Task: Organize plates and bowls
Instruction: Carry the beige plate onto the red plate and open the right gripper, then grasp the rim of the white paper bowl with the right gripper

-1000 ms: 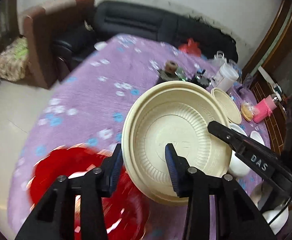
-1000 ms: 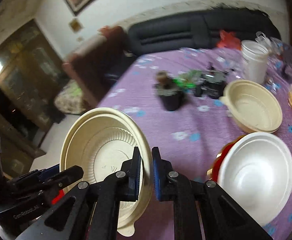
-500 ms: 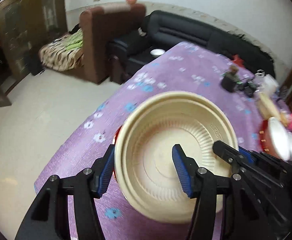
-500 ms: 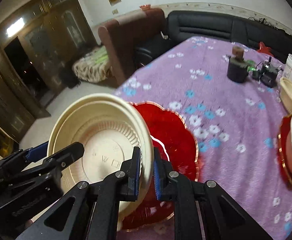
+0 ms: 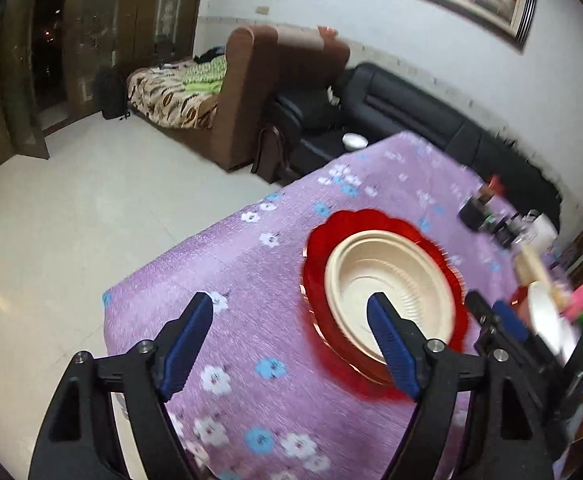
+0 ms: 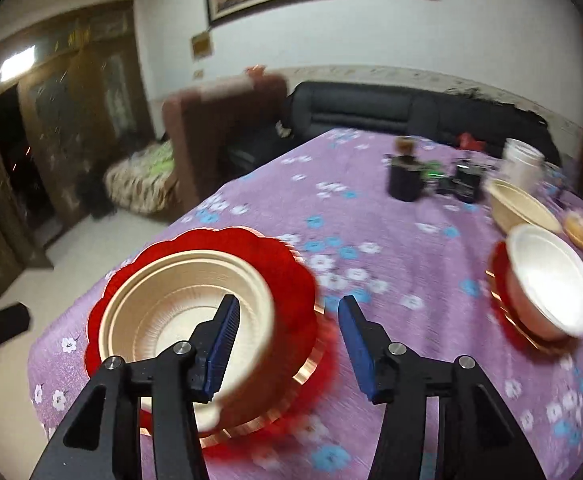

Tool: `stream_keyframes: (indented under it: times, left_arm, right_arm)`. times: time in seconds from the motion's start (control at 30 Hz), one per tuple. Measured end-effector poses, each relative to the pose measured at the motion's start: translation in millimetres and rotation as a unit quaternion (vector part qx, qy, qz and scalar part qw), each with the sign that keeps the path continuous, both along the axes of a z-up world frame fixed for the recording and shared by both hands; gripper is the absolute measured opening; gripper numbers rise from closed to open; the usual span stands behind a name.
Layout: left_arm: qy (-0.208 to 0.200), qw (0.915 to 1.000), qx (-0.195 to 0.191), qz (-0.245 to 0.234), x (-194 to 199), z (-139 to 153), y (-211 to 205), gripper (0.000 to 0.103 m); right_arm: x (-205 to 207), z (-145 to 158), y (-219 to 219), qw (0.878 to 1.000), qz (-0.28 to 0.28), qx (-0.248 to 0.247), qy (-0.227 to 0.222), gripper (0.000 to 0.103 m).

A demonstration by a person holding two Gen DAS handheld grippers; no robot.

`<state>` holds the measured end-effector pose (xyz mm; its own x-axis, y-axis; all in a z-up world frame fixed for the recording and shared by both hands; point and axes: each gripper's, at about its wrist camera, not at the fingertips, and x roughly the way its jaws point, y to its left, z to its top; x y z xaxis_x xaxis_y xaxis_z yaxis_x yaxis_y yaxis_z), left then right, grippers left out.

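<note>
Motion blur smears the near rim of the red plate [image 6: 291, 280] and the far clutter; you can't make out the small dark items by the white cup [image 6: 521, 164]. Your right tongs [image 6: 287, 344] cover part of the cream bowl [image 6: 179, 312]; your left tongs [image 5: 291, 344] cover its near edge in the left view.

The cream bowl sits inside the red plate, near the table's [image 6: 371, 216] corner, upright. A white bowl [image 6: 547, 284] sits in a second red plate [image 6: 499, 292] at the right, its edge blurred. Another cream bowl [image 6: 519, 208] stands behind it, beside the cup.

Both your tongs are spread wide and grip nothing. The left ones hang over the tablecloth just beside the plate; the right ones hang above the plate's right edge.
</note>
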<state>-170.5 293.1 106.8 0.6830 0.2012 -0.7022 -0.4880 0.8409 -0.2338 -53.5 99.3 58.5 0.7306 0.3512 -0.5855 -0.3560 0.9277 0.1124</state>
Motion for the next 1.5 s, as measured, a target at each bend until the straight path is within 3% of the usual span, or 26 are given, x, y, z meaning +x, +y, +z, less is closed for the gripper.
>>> stream_keyframes:
  times: [0.23, 0.47, 0.6, 0.87, 0.97, 1.17, 1.27, 1.5]
  left_arm:
    - [-0.050, 0.9967, 0.054, -0.035, -6.7, 24.6, -40.5, 0.083]
    - [-0.033, 0.9957, 0.051, -0.070, 2.7, 16.7, -62.7, 0.084]
    - [-0.031, 0.9938, 0.054, -0.092, 9.4, 16.6, -81.0, 0.084]
    - [-0.033, 0.9836, 0.018, -0.176, 41.3, 16.3, -141.1, 0.084]
    - [-0.026, 0.9791, 0.026, -0.200, 48.4, 12.1, -163.3, 0.084]
    - [0.000, 0.9692, 0.042, -0.243, 69.0, 17.1, -192.9, 0.084]
    - [0.016, 0.9649, 0.042, -0.259, 87.5, 21.5, -202.4, 0.084]
    - [0.087, 0.9468, -0.009, -0.310, 182.5, 0.6, -244.2, 0.084]
  right_arm:
    - [-12.1, -3.1, -34.6, 0.998, -0.043, 0.032, 0.017, 0.059]
    - [-17.5, -3.5, -51.3, 0.998, -0.049, 0.040, 0.018, 0.059]
    - [-30.2, 7.4, -73.3, 0.997, -0.061, 0.044, -0.007, 0.059]
    - [-46.4, 17.9, -196.3, 0.979, -0.193, 0.056, -0.025, 0.061]
    - [-36.8, 16.2, -241.5, 0.967, -0.245, 0.064, -0.018, 0.061]
    - [23.3, 2.4, -281.2, 0.955, -0.276, 0.100, 0.044, 0.059]
    - [55.3, -9.8, -285.7, 0.951, -0.281, 0.105, 0.078, 0.045]
    - [73.8, -30.0, -289.1, 0.957, -0.249, 0.122, 0.087, 0.044]
